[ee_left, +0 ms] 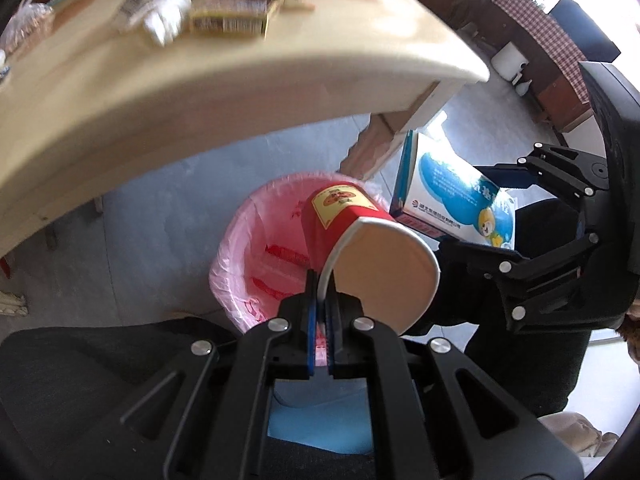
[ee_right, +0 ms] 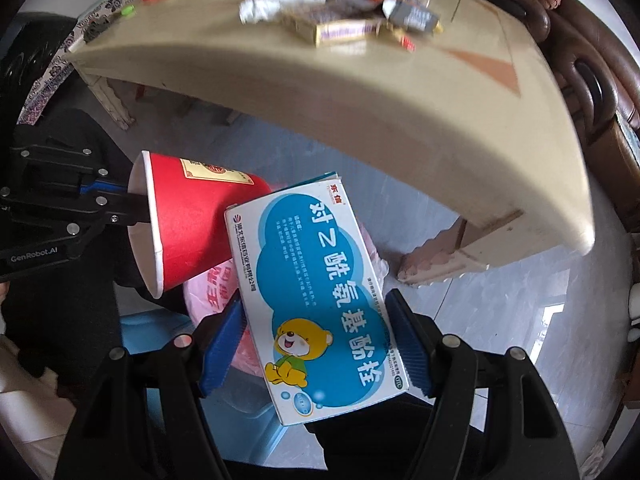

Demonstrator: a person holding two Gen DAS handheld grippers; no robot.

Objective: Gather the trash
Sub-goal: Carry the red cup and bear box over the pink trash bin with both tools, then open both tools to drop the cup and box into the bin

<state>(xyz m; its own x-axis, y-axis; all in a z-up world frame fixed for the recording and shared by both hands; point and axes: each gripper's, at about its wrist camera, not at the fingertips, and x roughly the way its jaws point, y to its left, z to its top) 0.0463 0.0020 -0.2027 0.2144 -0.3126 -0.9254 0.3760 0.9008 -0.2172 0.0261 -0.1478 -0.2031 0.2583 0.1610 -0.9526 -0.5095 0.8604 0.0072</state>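
Note:
My left gripper is shut on the white rim of a red paper cup, which lies tilted on its side above a bin lined with a pink bag. The same cup shows at the left of the right wrist view, pinched by the left gripper. My right gripper is shut on a blue-and-white medicine box with a yellow bear printed on it, blue pads pressing both long edges. That box hangs to the right of the cup, just past the bin's rim.
A beige table curves overhead with boxes, crumpled paper and wrappers on it. One of its legs stands on the grey floor right of the bin. A person's dark trousers and a brown sofa border the scene.

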